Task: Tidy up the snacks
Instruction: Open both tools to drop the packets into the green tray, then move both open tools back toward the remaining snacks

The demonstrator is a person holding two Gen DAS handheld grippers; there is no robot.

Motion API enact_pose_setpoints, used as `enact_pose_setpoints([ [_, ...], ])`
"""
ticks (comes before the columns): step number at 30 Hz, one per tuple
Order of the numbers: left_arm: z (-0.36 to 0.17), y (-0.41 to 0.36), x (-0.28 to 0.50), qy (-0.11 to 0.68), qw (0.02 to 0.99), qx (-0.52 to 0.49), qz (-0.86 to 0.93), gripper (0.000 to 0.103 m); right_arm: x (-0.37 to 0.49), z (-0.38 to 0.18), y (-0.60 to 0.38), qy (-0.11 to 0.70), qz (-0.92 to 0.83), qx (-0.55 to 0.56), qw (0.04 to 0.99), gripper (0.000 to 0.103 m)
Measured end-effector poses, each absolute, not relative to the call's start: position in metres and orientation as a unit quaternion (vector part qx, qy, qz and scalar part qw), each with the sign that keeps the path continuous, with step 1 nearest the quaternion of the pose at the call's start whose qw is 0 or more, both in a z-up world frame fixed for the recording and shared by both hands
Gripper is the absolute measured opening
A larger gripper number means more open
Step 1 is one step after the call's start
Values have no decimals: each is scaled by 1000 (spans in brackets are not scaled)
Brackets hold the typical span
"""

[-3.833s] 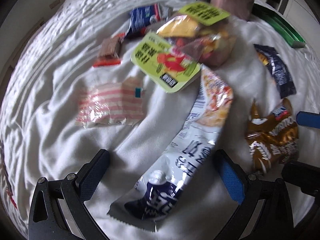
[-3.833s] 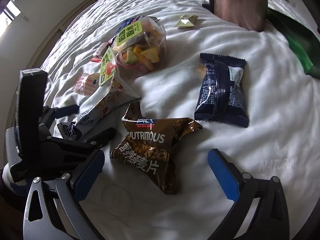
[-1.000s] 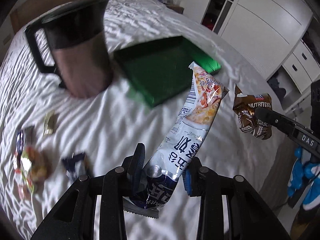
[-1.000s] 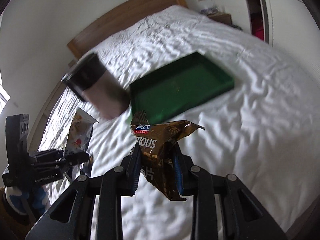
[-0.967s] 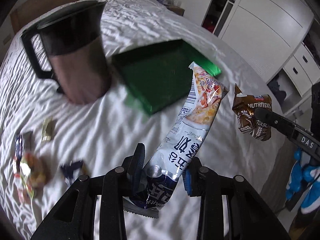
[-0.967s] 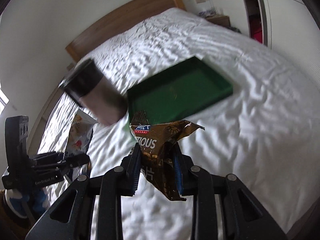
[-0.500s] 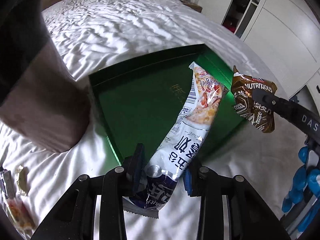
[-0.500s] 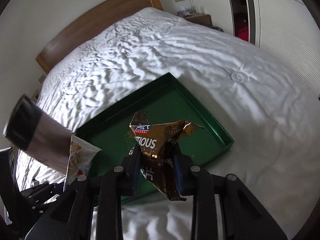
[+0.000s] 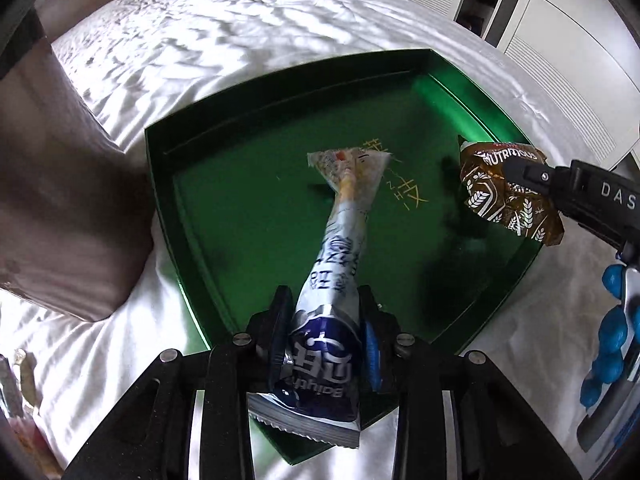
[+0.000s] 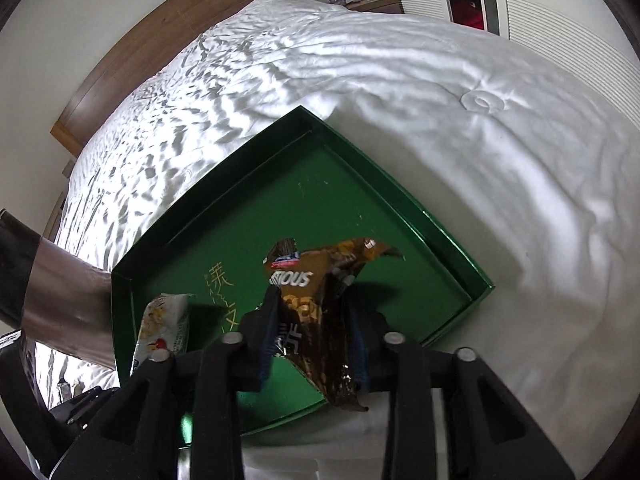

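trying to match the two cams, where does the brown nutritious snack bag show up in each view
Left wrist view: the brown Nutritious snack bag is at the right edge, pinched by the right hand-held gripper over the tray's right side.
Right wrist view: the same bag is at lower centre, clamped between that gripper's fingers.
Shared landmark: the green tray with gold characters on its floor.

the left gripper (image 9: pixel 325 334) at six o'clock has its jaws clamped on the dark blue end of a long white snack packet (image 9: pixel 334 280), which slants toward twelve over the green tray (image 9: pixel 248 216) on the white bed (image 9: pixel 224 28). at three o'clock the right gripper (image 9: pixel 520 172) pinches a brown snack bag (image 9: pixel 500 196) above the tray's right edge. a brown jug (image 9: pixel 60 200) stands at nine o'clock, beside the tray.
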State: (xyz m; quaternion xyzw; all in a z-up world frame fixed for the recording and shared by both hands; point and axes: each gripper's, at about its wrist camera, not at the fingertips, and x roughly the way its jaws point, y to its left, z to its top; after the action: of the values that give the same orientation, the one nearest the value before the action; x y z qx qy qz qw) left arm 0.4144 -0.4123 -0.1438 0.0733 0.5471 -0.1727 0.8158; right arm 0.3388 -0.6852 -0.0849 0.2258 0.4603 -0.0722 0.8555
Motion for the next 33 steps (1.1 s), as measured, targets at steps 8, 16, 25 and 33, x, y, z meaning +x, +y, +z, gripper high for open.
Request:
enact_pose_setpoints([
  [8,-106,-402,411,521,835,79,-156,57,332,-62,-688,462,-97,227,852,88],
  [16,36,-365,360,428,883,95,-168,57,272,94,-677,362,-121,182,906,89],
  [25,249,-239,242,264,953,93,-117,65,115,337,-579,168,-77,103,977,89],
  [33,321,-102,124,185,979,72,-51,74,-11,420,-488,68,-2,66,995,93],
])
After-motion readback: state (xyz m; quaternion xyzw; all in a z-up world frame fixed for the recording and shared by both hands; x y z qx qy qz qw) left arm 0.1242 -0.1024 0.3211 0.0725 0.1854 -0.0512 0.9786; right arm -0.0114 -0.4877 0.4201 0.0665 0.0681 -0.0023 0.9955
